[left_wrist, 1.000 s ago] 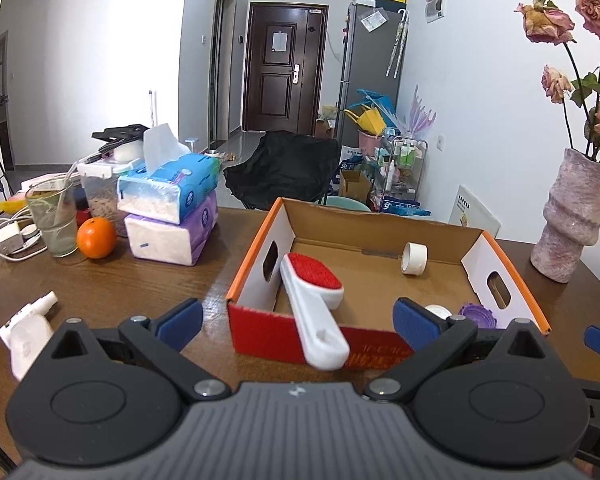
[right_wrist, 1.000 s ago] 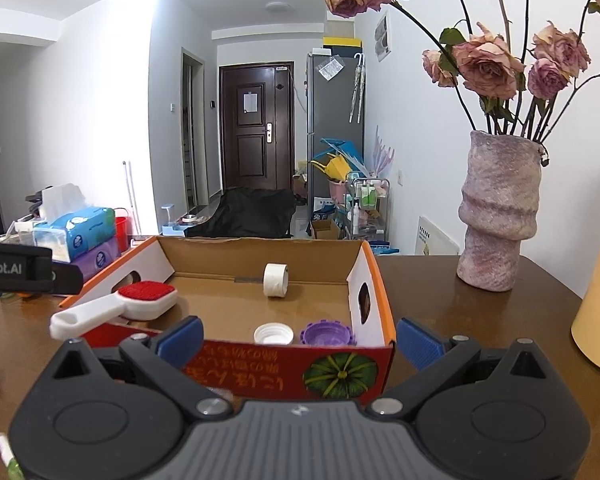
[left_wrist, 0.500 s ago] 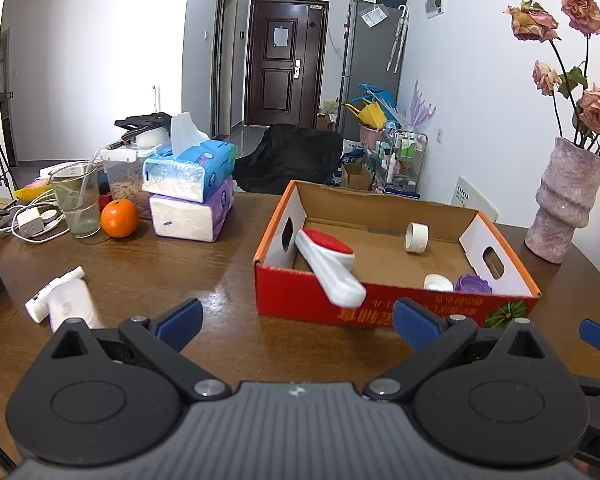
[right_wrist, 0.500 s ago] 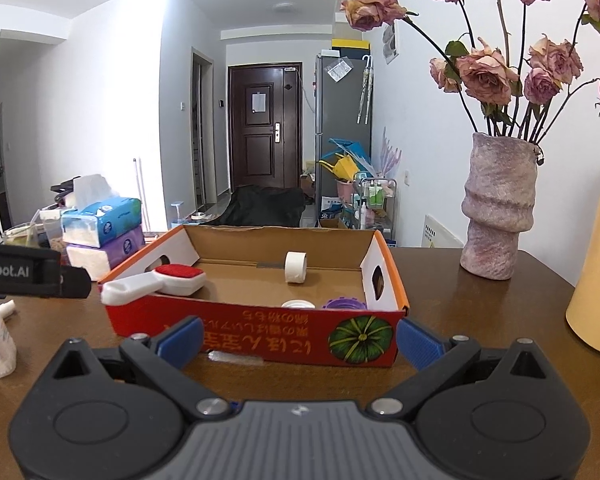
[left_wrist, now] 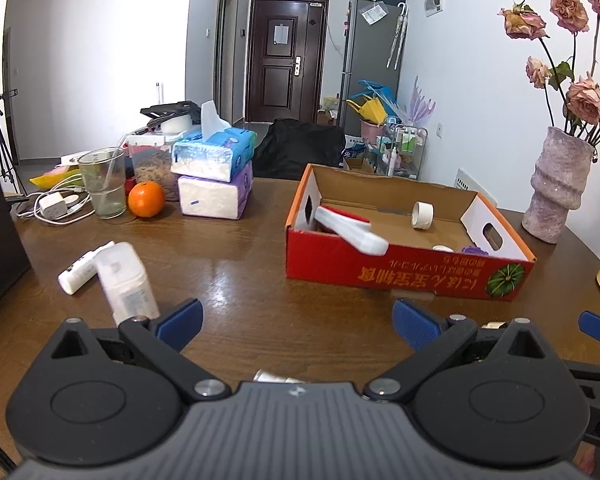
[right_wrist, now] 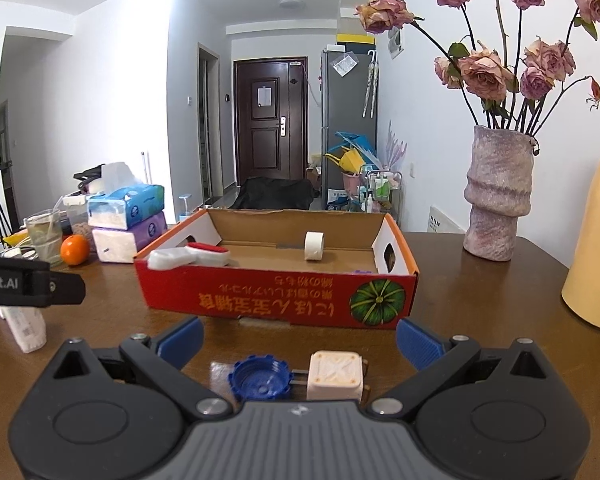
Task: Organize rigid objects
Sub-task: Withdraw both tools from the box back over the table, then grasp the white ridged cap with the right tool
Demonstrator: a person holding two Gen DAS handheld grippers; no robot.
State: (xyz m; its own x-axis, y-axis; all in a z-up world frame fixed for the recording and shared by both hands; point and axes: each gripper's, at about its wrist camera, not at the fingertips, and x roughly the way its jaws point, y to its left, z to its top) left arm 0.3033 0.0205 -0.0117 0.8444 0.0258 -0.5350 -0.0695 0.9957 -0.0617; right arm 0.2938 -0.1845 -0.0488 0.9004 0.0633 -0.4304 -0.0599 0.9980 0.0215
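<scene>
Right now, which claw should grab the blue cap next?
Right. The right claw is open with the blue cap lying just below the gap between its fingers; the left claw is open over bare table.

Tape roll (right_wrist: 314, 245) inside box (right_wrist: 276, 300), brush (right_wrist: 188, 257) leftward

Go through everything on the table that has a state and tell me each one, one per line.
Left gripper: open, empty.
Right gripper: open, empty.
Box: open-topped, partly filled.
Lint brush: leaning over the box's front wall.
Tape roll: standing on edge in the box.
Blue cap: on the table, open side up.
White cube: on the table, beside the cap.
White bottle: upright, tilted in view.
Glass: upright.
</scene>
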